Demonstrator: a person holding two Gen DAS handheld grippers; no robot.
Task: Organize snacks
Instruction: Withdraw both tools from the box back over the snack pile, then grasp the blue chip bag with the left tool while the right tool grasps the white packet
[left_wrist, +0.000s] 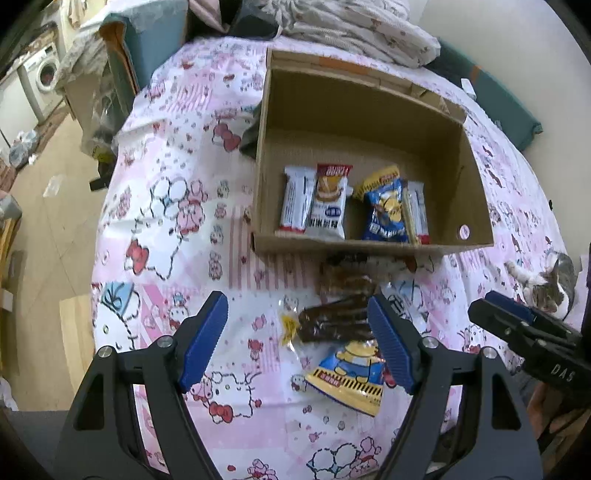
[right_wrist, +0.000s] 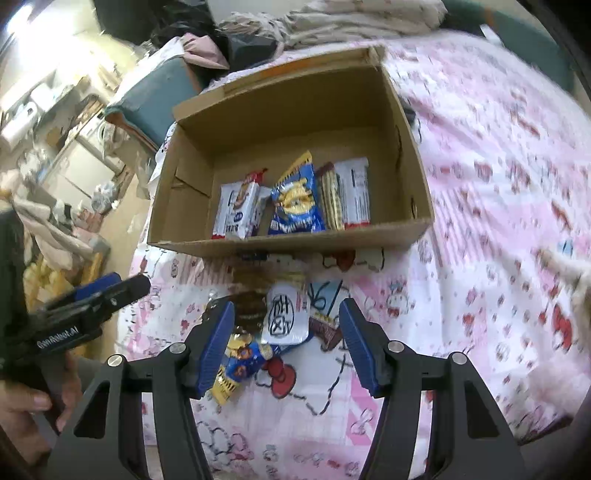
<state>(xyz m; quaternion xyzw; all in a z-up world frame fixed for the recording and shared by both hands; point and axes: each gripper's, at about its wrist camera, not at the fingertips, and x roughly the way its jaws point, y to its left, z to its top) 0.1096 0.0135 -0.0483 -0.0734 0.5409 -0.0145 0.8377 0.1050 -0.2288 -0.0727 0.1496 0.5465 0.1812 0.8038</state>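
- The bed (left_wrist: 177, 229) lay bare left of the cardboard box (left_wrist: 476, 206), up to its left edge.
- Four snack packets (left_wrist: 328, 203) lined the box's near wall; loose snacks (left_wrist: 332, 321) lay just outside it.
- Left gripper (left_wrist: 297, 339) and right gripper (right_wrist: 286, 343) both gaped, holding nothing.

An open cardboard box (left_wrist: 369, 122) is sitting at frame centre, holding four snack packets (left_wrist: 328, 203) lying flat along its near wall. More snack packets (left_wrist: 336, 325) are lying below it, lower centre.
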